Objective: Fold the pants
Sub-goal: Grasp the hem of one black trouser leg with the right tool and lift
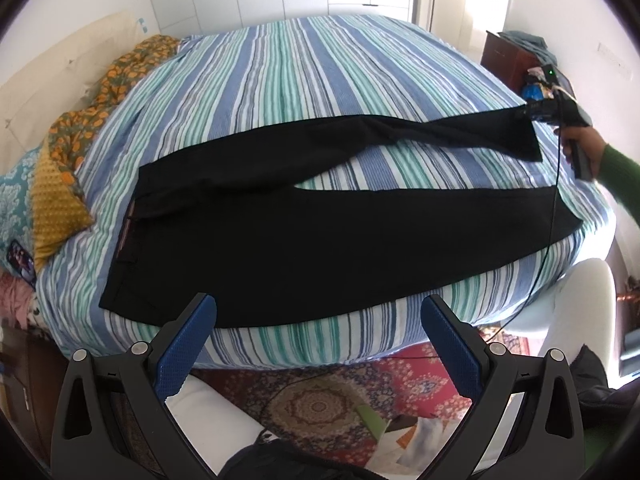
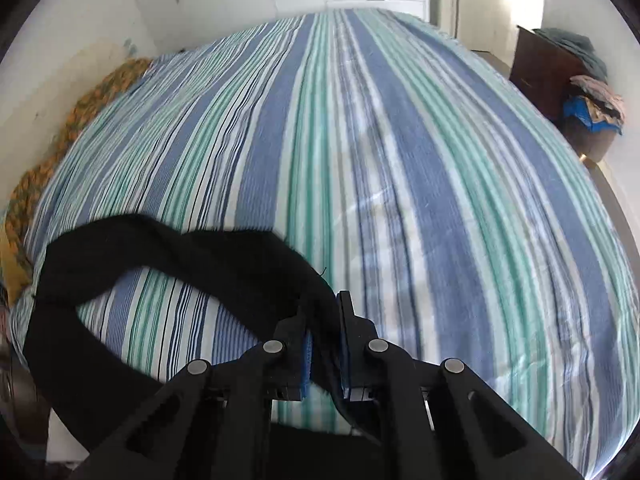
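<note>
Black pants (image 1: 304, 232) lie spread on a striped bed (image 1: 304, 80), waist at the left, two legs reaching right. The far leg's hem (image 1: 524, 136) is lifted at the right, where my right gripper (image 1: 532, 114) clamps it, held by a hand in a green sleeve (image 1: 616, 164). In the right wrist view the right gripper (image 2: 324, 312) is shut on the black pant leg (image 2: 248, 264), which hangs off to the left in a loop above the bedsheet (image 2: 400, 160). My left gripper (image 1: 318, 312) stands open at the near bed edge, just short of the pants, with nothing between its fingers.
Pillows and a patterned orange quilt (image 1: 100, 96) line the left side of the bed. A dark cabinet with piled clothes (image 2: 588, 96) stands at the far right. A red patterned rug (image 1: 360, 384) with scattered papers lies below the bed edge; a white chair (image 1: 576, 300) is nearby.
</note>
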The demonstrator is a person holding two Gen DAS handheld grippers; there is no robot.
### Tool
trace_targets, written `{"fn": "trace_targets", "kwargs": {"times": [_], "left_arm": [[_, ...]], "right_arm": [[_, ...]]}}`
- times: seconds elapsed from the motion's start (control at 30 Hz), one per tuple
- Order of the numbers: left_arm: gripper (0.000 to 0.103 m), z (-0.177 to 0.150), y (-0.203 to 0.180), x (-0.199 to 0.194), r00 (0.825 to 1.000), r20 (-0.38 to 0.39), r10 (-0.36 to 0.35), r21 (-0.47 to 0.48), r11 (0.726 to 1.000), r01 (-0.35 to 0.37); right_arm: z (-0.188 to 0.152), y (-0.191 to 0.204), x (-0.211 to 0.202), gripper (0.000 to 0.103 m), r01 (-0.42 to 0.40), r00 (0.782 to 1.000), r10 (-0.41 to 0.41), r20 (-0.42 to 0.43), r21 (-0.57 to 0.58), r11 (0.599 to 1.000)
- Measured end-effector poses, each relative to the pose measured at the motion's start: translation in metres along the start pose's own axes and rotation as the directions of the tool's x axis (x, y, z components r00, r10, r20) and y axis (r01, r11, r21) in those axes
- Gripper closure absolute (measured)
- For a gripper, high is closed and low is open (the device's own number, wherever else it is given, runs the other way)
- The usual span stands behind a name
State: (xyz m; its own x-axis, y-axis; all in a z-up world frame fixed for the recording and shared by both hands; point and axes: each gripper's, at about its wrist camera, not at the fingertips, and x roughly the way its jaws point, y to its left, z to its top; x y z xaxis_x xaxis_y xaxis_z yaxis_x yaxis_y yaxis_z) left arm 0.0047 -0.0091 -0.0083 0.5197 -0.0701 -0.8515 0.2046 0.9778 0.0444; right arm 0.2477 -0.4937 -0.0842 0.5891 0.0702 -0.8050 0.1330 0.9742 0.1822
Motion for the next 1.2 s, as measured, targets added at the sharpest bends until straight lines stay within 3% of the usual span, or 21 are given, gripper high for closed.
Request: {"fn": "trace_targets", "kwargs": {"times": [0.07, 0.1, 0.13, 0.23, 0.3, 0.37, 0.43, 0.5, 0.6, 0.63, 0.67, 0.7, 0.73, 0.8, 0.87, 0.93, 0.97, 1.1, 1.13, 1.17, 1.2], "left_arm": [[0.001, 0.003, -0.003, 0.005, 1.000, -0.014, -0.005, 0.005, 1.000, 0.005], [0.001, 0.004, -0.005, 0.006, 1.000, -0.015, -0.003, 0.013, 1.000, 0.004], [0.001, 0.005, -0.007, 0.007, 1.000, -0.015, 0.000, 0.022, 1.000, 0.000], [0.001, 0.007, -0.011, 0.014, 0.999, -0.033, 0.005, 0.038, 0.999, -0.004], [0.001, 0.009, -0.012, 0.022, 0.998, -0.060, -0.001, 0.040, 0.999, 0.004], [0.001, 0.011, -0.015, 0.028, 0.997, -0.080, 0.000, 0.050, 0.999, 0.004], [0.001, 0.014, -0.021, 0.030, 0.996, -0.088, 0.001, 0.068, 0.998, 0.005], [0.001, 0.018, -0.029, 0.029, 0.996, -0.084, 0.003, 0.090, 0.996, 0.005], [0.001, 0.020, -0.036, 0.026, 0.997, -0.075, 0.014, 0.116, 0.993, -0.005], [0.001, 0.020, -0.037, 0.026, 0.997, -0.075, 0.014, 0.116, 0.993, -0.005], [0.001, 0.020, -0.035, 0.026, 0.997, -0.078, 0.014, 0.110, 0.994, -0.005], [0.001, 0.020, -0.034, 0.026, 0.997, -0.080, 0.017, 0.102, 0.995, -0.009], [0.001, 0.020, -0.031, 0.027, 0.996, -0.082, 0.022, 0.092, 0.996, -0.015], [0.001, 0.021, -0.026, 0.033, 0.995, -0.096, 0.024, 0.071, 0.997, -0.017], [0.001, 0.023, -0.026, 0.043, 0.992, -0.124, 0.013, 0.061, 0.998, -0.006], [0.001, 0.024, -0.030, 0.050, 0.990, -0.144, 0.002, 0.072, 0.997, 0.009], [0.001, 0.025, -0.034, 0.052, 0.989, -0.146, 0.000, 0.084, 0.996, 0.013], [0.001, 0.029, -0.045, 0.055, 0.991, -0.135, 0.010, 0.125, 0.992, 0.007], [0.001, 0.030, -0.045, 0.056, 0.991, -0.135, 0.011, 0.128, 0.992, 0.006], [0.001, 0.030, -0.044, 0.056, 0.991, -0.136, 0.015, 0.129, 0.992, 0.002], [0.001, 0.030, -0.043, 0.057, 0.991, -0.135, 0.022, 0.129, 0.992, -0.005]], "right_arm": [[0.028, -0.049, -0.001, 0.075, 0.020, 1.000, -0.021, 0.005, 0.151, 0.988], [0.035, -0.072, 0.002, 0.044, 0.057, 0.998, -0.053, -0.022, 0.214, 0.975], [0.038, -0.090, 0.004, 0.022, 0.115, 0.993, -0.107, -0.043, 0.249, 0.962], [0.031, -0.113, -0.001, 0.022, 0.211, 0.977, -0.208, -0.039, 0.174, 0.962], [0.020, -0.100, -0.005, 0.023, 0.154, 0.988, -0.154, -0.010, 0.018, 0.988], [0.000, -0.069, -0.011, 0.023, 0.069, 0.998, -0.068, 0.010, -0.193, 0.979], [-0.024, -0.030, -0.006, 0.022, 0.040, 0.999, -0.050, -0.013, -0.415, 0.909], [-0.047, -0.002, 0.009, 0.022, 0.120, 0.989, -0.150, 0.000, -0.604, 0.788], [-0.058, 0.021, 0.042, 0.022, 0.269, 0.947, -0.306, 0.095, -0.756, 0.597], [-0.060, 0.022, 0.050, 0.028, 0.274, 0.942, -0.321, 0.097, -0.777, 0.567], [-0.056, 0.022, 0.057, 0.042, 0.240, 0.946, -0.319, 0.058, -0.786, 0.570], [-0.048, 0.020, 0.064, 0.093, 0.181, 0.951, -0.308, -0.020, -0.772, 0.610], [-0.038, 0.016, 0.065, 0.098, 0.142, 0.950, -0.302, -0.085, -0.742, 0.655], [-0.020, 0.016, 0.043, 0.099, 0.107, 0.965, -0.244, -0.099, -0.701, 0.706], [0.009, 0.010, 0.007, 0.099, -0.005, 0.981, -0.111, -0.159, -0.595, 0.804], [0.050, 0.000, -0.026, 0.099, -0.127, 0.973, 0.023, -0.228, -0.452, 0.883], [0.071, -0.005, -0.033, 0.099, -0.185, 0.957, 0.078, -0.281, -0.381, 0.906], [0.152, -0.033, -0.013, 0.096, -0.190, 0.947, 0.132, -0.293, -0.179, 0.965], [0.167, -0.050, 0.004, 0.076, -0.186, 0.947, 0.157, -0.282, -0.082, 0.979], [0.176, -0.066, 0.019, 0.060, -0.128, 0.962, 0.122, -0.246, -0.011, 0.992], [0.179, -0.079, 0.032, 0.041, -0.021, 0.977, 0.026, -0.213, 0.028, 0.999]]}}
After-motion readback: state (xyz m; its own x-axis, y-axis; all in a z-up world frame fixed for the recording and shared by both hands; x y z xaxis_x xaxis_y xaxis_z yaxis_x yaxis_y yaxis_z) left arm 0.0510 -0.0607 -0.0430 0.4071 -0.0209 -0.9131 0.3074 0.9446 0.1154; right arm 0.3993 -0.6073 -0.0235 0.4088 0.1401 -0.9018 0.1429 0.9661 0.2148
